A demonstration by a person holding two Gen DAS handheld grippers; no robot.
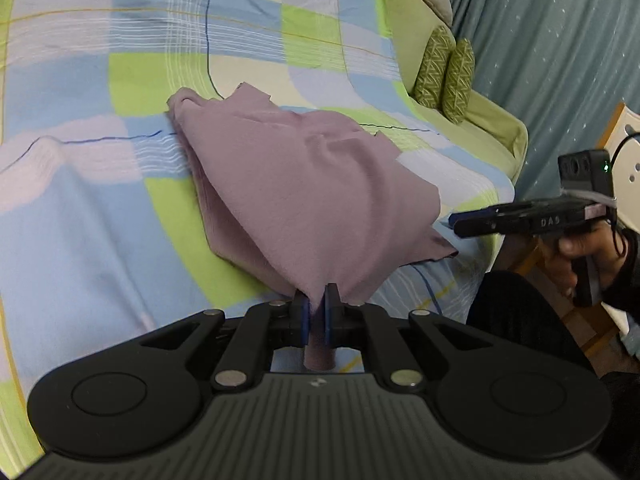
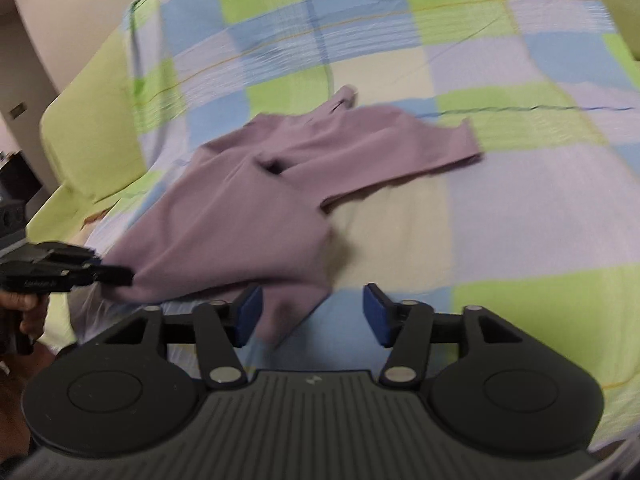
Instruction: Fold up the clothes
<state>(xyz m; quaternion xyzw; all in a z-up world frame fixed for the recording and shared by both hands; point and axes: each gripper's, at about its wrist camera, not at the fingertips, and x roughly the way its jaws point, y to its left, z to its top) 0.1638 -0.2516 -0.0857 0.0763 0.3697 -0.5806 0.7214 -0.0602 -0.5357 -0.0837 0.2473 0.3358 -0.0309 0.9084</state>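
A mauve long-sleeved garment lies crumpled on the checked bedsheet. My left gripper is shut on a pinched edge of it, and the cloth rises into a tent from the blue pads. In the right wrist view the garment spreads across the sheet with one sleeve stretched right. The left gripper holds its near-left edge. My right gripper stands open; a loose corner of the garment lies between its jaws near the left pad, not pressed. From the left wrist view the right gripper hovers beside the garment's right corner.
Two green patterned cushions stand at the bed's far right edge, with a teal curtain behind them. A pale chair is right of the bed. A hand grips the right tool. A beige wall is at far left.
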